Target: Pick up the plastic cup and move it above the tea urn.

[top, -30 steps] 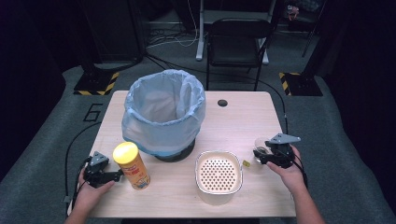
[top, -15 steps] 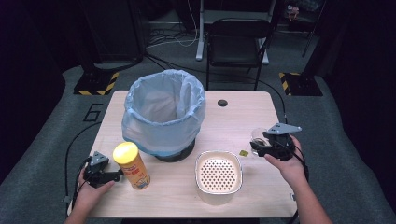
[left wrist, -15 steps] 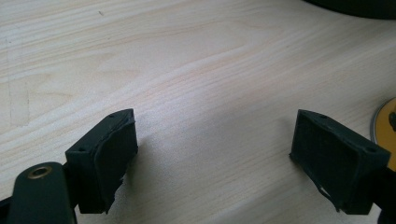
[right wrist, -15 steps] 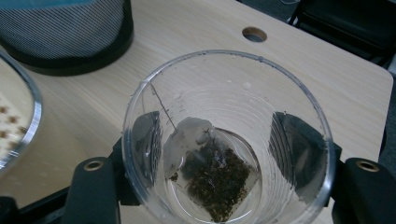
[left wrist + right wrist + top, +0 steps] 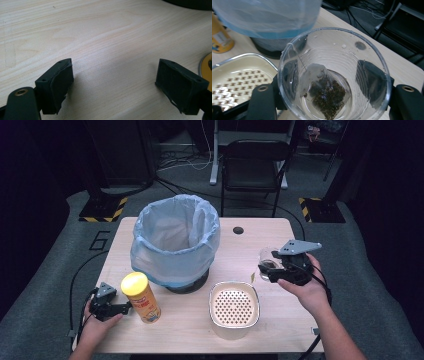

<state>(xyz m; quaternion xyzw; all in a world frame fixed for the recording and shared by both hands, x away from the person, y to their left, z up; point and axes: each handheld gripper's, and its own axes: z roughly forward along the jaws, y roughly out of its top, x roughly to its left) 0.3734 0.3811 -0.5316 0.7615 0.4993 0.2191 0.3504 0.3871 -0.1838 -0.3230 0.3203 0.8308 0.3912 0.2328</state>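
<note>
Clear plastic cup [image 5: 334, 75] with a teabag [image 5: 324, 96], pinched in the right tongs [image 5: 272, 268], should stay level; left tongs [image 5: 120, 87] rest spread on the worktop [image 5: 250, 245].

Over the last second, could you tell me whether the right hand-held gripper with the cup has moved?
Yes. The right hand-held gripper, shut on the cup, has risen and shifted towards the bin, away from the table's near edge.

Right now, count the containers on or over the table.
4: lined bin at centre-back, yellow can front-left, perforated cream tray front-centre, clear cup with a teabag in the right tool.
</note>
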